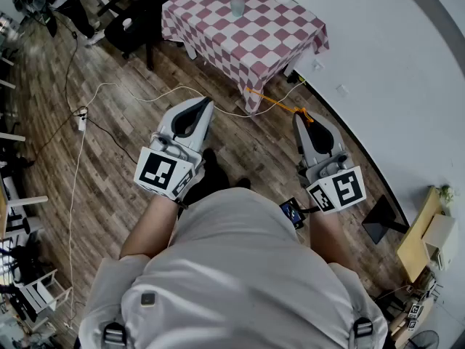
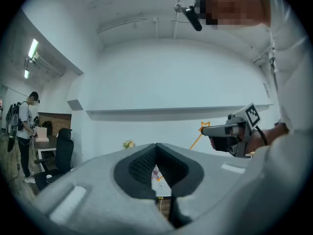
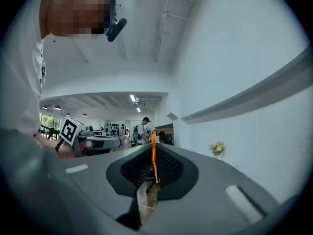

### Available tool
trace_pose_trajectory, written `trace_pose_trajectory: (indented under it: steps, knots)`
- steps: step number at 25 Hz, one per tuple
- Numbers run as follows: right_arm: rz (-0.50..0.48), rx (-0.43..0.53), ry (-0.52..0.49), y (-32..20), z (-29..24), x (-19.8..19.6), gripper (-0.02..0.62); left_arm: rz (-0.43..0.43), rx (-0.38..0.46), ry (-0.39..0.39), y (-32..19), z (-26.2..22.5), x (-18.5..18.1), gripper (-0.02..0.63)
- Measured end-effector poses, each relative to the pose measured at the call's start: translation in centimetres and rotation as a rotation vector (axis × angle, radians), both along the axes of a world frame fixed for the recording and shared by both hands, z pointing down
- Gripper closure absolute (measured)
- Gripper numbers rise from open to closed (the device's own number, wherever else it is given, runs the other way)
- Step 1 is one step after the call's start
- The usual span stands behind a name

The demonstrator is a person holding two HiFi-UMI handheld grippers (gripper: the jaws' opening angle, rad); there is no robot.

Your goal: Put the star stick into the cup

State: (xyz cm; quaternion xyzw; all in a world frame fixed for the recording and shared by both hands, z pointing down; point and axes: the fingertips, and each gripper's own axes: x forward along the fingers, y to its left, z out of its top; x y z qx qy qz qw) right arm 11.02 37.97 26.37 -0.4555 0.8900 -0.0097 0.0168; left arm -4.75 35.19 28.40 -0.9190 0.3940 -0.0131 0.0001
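Currently the right gripper (image 1: pixel 309 120) clamps the star stick (image 1: pixel 280 102), jutting past its tips; the left gripper (image 1: pixel 201 105) is closed, empty. Pinched thinly, it could swivel and miss the cup (image 1: pixel 237 7) far ahead

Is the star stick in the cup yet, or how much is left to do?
Not yet. Done: the right gripper has the star stick pinched between its jaws. In hand: the stick is held out over the wooden floor, short of the checkered table. Left: get to the cup on that table and put the stick in. The left gripper is shut and empty.
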Motion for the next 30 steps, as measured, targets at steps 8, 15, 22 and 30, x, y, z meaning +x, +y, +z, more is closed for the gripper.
trace_pose_trajectory:
  steps: [8, 15, 22, 30]
  knots:
    - [0.002, -0.009, 0.009, -2.2, 0.6, -0.5, 0.568, -0.018, -0.006, 0.002, -2.2, 0.4, -1.2, 0.606]
    - [0.003, -0.015, 0.014, -5.2, 1.0, -1.9, 0.568, -0.019, -0.022, 0.007, -5.1, 1.3, -2.8, 0.606]
    - [-0.003, -0.01, 0.03, -10.5, 1.0, -5.1, 0.568, -0.018, -0.025, 0.022, -10.2, 1.7, -5.8, 0.606]
    - [-0.007, -0.006, 0.053, -17.3, -0.1, -11.3, 0.568, -0.002, -0.015, 0.045, -17.1, 0.7, -11.6, 0.606]
